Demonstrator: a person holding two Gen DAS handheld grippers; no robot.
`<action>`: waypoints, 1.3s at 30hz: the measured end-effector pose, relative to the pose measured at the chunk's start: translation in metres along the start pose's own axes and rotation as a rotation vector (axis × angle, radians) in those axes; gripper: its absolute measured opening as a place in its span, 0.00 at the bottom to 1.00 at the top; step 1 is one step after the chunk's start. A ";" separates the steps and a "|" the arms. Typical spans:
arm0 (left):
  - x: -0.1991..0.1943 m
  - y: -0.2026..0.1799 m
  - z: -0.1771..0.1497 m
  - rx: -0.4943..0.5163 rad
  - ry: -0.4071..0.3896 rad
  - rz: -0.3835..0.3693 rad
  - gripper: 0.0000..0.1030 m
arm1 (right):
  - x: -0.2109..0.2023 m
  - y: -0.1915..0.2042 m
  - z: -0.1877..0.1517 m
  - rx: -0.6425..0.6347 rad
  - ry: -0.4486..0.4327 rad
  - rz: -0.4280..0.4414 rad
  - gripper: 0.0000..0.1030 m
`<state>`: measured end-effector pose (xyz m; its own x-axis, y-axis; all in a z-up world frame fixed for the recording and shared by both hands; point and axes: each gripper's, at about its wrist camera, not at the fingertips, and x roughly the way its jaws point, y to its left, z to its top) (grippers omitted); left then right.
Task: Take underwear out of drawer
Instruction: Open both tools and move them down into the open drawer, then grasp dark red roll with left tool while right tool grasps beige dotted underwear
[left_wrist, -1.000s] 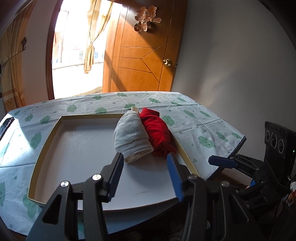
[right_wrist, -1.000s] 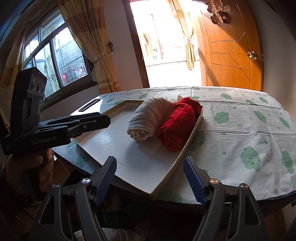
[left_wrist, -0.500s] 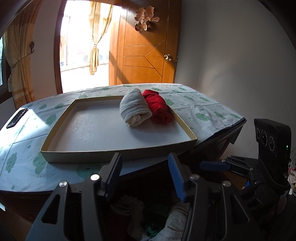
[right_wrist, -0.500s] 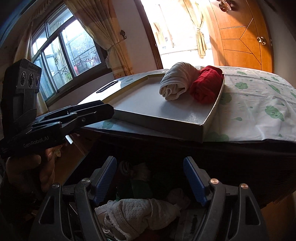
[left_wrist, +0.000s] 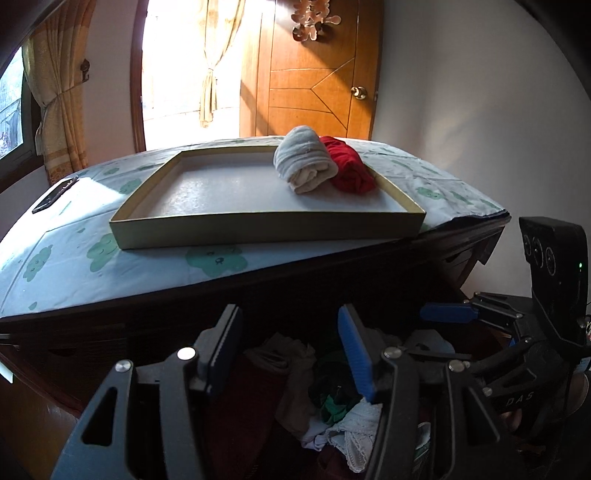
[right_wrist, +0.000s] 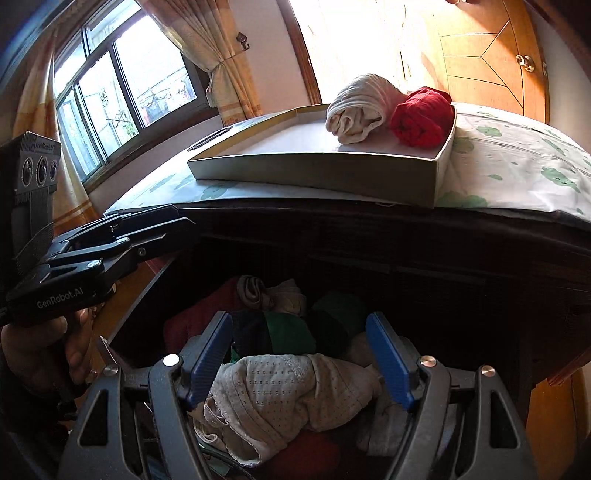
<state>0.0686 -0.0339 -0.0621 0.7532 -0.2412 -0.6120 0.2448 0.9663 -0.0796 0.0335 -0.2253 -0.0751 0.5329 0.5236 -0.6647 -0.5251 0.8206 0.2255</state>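
While the right gripper (right_wrist: 299, 354) hangs over the open drawer (right_wrist: 424, 295) with its blue-padded fingers (right_wrist: 388, 362) spread wide, a pale dotted piece of underwear (right_wrist: 291, 398) lies directly below and between them at the bottom centre of the right wrist view; the pads look very close to the cloth on either side, but whether they touch it cannot be told. Behind it, toward the middle of the frame, sit dark green, navy, red and beige pieces bunched together.

In the left wrist view the left gripper (left_wrist: 288, 354) is also released, fingers apart and nothing between them, above a tangle of clothes (left_wrist: 332, 406) at the lower centre: brownish, green and white lacy pieces. The right gripper shows at the right edge of that frame, cut off by the border.

On the tabletop above the drawer, in the upper half of both views, a shallow tray (left_wrist: 258, 227) rests on a cloth printed with green shapes (left_wrist: 214, 258). Inside it, at its far right corner, a rolled grey-white garment (left_wrist: 304, 162) and a rolled red garment (left_wrist: 349, 168) lie touching side by side.

The drawer's interior is dark, so its walls and the deeper clothes are hard to make out. The person's hand (right_wrist: 40, 354) gripping the left tool appears at the lower left of the right wrist view, partly in shadow.
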 end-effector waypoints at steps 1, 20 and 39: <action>0.001 0.001 -0.002 0.002 0.007 0.004 0.54 | 0.002 0.001 -0.001 0.001 0.008 -0.001 0.74; 0.035 0.004 -0.044 0.114 0.253 0.063 0.59 | 0.028 0.016 -0.018 -0.033 0.153 -0.078 0.74; 0.074 0.003 -0.053 0.268 0.522 0.016 0.60 | 0.053 0.012 -0.026 0.004 0.277 -0.055 0.74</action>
<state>0.0928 -0.0444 -0.1498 0.3745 -0.0856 -0.9233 0.4329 0.8967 0.0925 0.0380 -0.1934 -0.1261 0.3587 0.3959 -0.8453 -0.4972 0.8475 0.1859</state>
